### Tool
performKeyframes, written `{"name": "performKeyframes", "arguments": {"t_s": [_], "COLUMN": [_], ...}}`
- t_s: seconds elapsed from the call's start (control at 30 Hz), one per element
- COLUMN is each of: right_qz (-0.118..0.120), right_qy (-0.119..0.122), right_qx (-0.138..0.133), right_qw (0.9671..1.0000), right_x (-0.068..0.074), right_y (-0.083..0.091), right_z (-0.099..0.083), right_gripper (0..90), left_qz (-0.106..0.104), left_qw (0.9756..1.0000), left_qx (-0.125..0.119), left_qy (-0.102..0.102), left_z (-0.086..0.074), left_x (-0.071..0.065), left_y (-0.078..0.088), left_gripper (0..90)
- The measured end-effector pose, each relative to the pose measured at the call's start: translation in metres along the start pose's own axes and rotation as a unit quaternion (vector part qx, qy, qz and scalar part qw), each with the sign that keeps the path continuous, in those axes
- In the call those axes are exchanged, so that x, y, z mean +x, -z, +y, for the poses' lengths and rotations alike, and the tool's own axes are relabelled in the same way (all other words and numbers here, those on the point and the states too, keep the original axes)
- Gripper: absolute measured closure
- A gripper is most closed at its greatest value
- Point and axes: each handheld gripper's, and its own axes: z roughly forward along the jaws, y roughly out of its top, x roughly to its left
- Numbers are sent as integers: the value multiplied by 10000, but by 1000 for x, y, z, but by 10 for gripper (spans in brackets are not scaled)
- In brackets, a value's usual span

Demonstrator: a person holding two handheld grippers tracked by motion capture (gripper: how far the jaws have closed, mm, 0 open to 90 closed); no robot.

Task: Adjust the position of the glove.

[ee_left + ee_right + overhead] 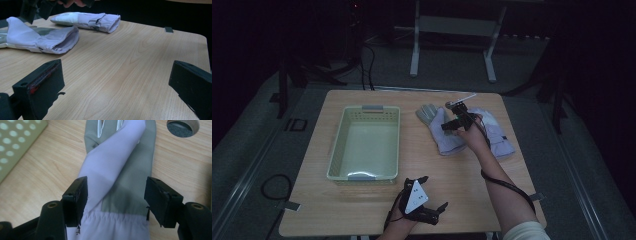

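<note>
Two pale lavender and grey gloves lie on the wooden table. In the high view my right gripper is down over the left glove, and the second glove lies just right of the hand. In the right gripper view the gripper straddles this glove near its gathered cuff. Its jaws stand open at the glove's two edges, and a folded lavender flap crosses the grey palm. My left gripper rests near the front edge of the table. Its jaws are wide open on bare wood.
A pale green perforated basket stands empty on the left half of the table, and its corner appears in the right gripper view. A round cable hole is cut in the tabletop beyond the glove. White desk legs stand on the floor behind.
</note>
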Motion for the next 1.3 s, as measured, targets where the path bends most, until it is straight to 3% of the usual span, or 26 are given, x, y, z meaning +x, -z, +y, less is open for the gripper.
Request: {"name": "performKeyframes", "arguments": {"t_s": [0.27,0.4,0.6,0.73,0.97,1.0,1.13,1.3], "right_qz": [-17,94,258,109,162,191,215,119], "right_qy": [143,29,-226,-248,-443,-355,-513,-422], "right_qx": [179,392,580,541,272,239,-66,-420], "right_qw": [9997,9992,9977,9982,9985,9989,9984,9982], "right_x": [-3,-6,-9,-4,3,7,17,38], "right_y": [-23,-38,-42,-39,-16,-8,19,56], "right_z": [6,4,6,6,2,-1,-10,-22], "right_gripper": [437,464,651,794,848,848,850,850], "left_qz": [-28,-49,-95,-85,-124,-143,-102,-35], "left_qw": [10000,10000,9999,9999,9999,9998,9998,9999], "left_qx": [5,-4,9,22,22,20,29,34], "left_qy": [26,35,72,58,115,142,159,94], "left_z": [0,0,0,0,0,0,0,0], "left_x": [1,1,2,1,3,3,3,2], "left_y": [0,0,1,1,1,1,1,1], "left_gripper": [2,2,1,1,2,1,2,2]}}
